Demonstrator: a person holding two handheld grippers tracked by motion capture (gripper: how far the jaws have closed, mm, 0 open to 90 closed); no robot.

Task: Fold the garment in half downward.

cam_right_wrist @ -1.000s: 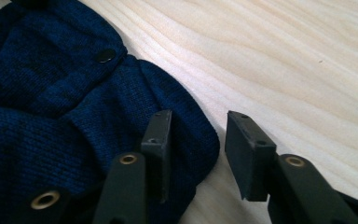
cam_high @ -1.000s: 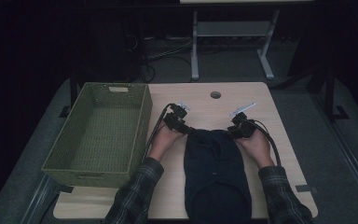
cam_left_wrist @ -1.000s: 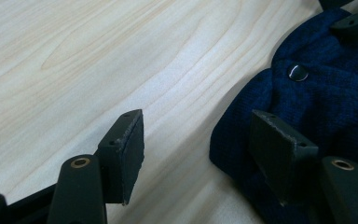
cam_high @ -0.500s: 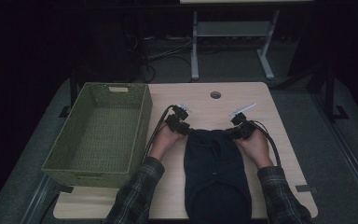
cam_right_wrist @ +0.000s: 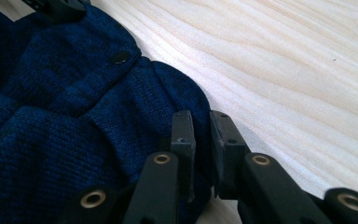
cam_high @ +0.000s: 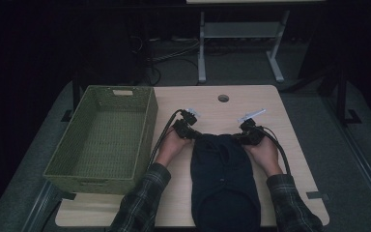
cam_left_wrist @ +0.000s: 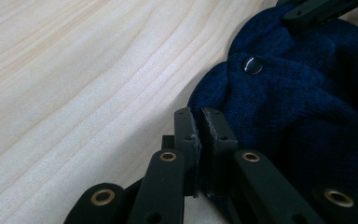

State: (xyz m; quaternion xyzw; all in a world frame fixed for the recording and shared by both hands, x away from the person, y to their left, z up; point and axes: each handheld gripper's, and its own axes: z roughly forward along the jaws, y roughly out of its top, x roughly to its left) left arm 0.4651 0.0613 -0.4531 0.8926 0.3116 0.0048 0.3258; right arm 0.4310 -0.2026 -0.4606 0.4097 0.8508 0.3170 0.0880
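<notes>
- The dark blue knitted garment (cam_high: 224, 181) lies flat on the wooden table (cam_high: 212, 104), running from near the middle of the table down to the person's edge, between the two forearms.
- In the left gripper view a small round snap button (cam_left_wrist: 252, 65) sits on the knit close to the garment's edge; the right gripper view shows another snap button (cam_right_wrist: 120, 57) on its side.
- Left gripper (cam_high: 189, 130) is at the garment's far left corner — its jaws have just been closing, and in its own view the pads stand almost together with the blue knit edge pinched between them, so it is clenched on the garment.
- Right gripper (cam_high: 247, 134) is at the far right corner, mirror fashion; its jaws have also just been closing, and a fold of the knit fills the narrow gap between the pads — a grasp on the garment too.
- Both hands rest low on the table, plaid sleeves (cam_high: 140, 200) coming in from the bottom edge, black cables looping away from each gripper.
- Left of the garment, just beside the left hand, stands a green woven basket (cam_high: 147, 118), reaching over the table's left edge.
- Farther off, near the table's back edge, there is a small round hole (cam_high: 223, 98) in the wood.
</notes>
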